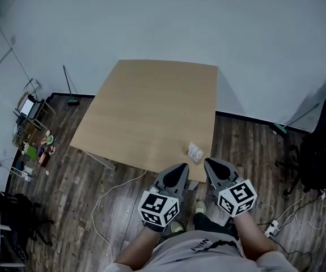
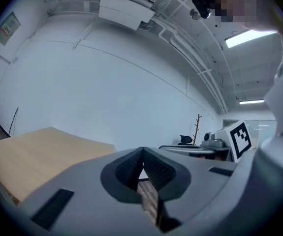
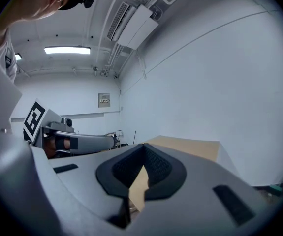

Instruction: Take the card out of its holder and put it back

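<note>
My left claw [image 1: 179,169] and right claw [image 1: 211,164] are both pinched together on nothing, side by side. The card holder [image 1: 195,152] lies just ahead, between them, on the table [image 1: 151,106]. An office chair [image 1: 320,149] stands well off to my right claw's right.

Card holder [image 1: 195,152] near the table's [image 1: 151,106] near right corner: too small to make out contents, print unreadable. Near edge of table partly hidden behind left gripper [image 1: 181,168] and right gripper [image 1: 210,163]. Forearms [image 1: 145,245] cut by bottom edge of head view. Office chair [image 1: 321,146] clipped by right edge. Clutter on wire rack [image 1: 33,143] by left wall: bottles or boxes, too small to name. Thin rod [image 1: 67,86] leaning on far wall, broom or mop, cannot tell. In left gripper view, tabletop cut off below by grey gripper body; items on far desk [image 2: 207,140] too small and blurred to name.
</note>
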{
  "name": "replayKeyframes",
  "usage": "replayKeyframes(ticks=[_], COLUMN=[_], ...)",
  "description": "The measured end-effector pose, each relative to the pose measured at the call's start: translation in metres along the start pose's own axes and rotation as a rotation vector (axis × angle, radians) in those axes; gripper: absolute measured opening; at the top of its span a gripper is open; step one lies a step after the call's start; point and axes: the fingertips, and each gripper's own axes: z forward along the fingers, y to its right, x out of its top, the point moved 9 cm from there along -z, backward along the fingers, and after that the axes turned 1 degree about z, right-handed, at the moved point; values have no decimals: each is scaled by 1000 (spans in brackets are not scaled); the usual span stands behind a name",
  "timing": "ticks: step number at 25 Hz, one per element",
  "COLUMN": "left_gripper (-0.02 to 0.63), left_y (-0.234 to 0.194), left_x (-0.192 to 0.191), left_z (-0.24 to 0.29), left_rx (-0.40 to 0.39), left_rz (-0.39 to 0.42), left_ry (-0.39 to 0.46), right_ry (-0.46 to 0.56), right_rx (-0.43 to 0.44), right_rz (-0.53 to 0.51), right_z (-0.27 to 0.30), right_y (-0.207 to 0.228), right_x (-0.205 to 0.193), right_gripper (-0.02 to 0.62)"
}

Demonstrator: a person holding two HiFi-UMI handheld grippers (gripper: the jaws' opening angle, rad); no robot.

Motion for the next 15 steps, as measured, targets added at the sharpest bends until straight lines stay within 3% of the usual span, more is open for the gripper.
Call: replayKeyframes(ticks=[15], left_gripper=[12], left_y=[-7], left_x=[11], left_z=[-13], left_rx=[-11], left_rz=[11], left_ry=[26], right_ry=[24], right_rx=[3], right_rz=[-22], right_z=[3], right_y=[-18], right_x=[9], right_gripper=[14])
